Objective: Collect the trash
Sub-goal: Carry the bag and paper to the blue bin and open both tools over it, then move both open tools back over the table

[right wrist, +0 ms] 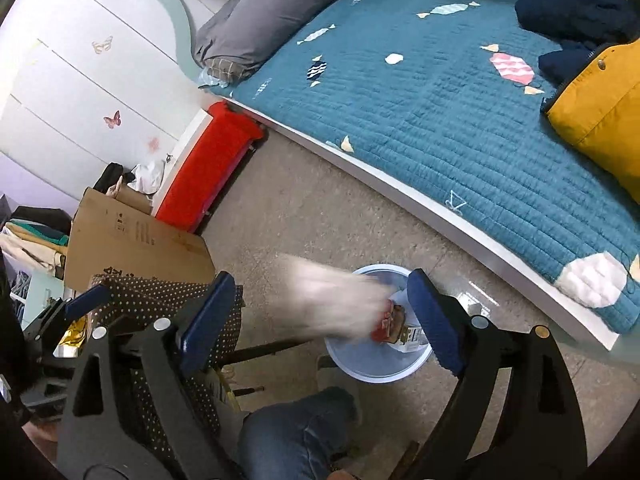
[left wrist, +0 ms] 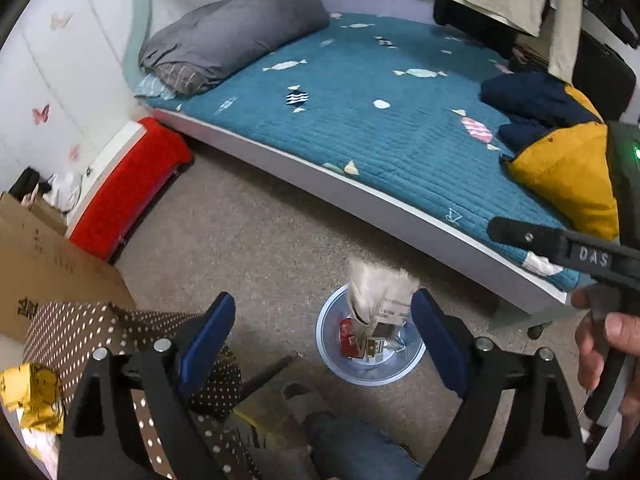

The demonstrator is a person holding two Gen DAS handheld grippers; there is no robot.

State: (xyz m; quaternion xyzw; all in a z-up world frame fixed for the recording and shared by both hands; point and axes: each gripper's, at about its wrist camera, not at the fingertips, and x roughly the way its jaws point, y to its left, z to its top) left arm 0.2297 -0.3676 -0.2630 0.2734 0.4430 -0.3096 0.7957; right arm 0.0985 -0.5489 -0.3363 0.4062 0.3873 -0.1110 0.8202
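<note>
A light-blue trash bin stands on the floor by the bed, with a red wrapper and paper scraps inside. A white piece of paper, motion-blurred, hangs loose just above the bin's mouth. My left gripper is open above the bin and its blue pads touch nothing. One black finger of the right gripper reaches in from the right, with a hand on its handle. In the right wrist view my right gripper is open. The blurred white paper lies between its pads, over the bin.
A bed with a teal quilt runs along the far side, with a yellow and navy jacket on it. A red stool, a cardboard box and a dotted brown bag stand at the left. A gold wrapper lies beside them. A knee in jeans is below.
</note>
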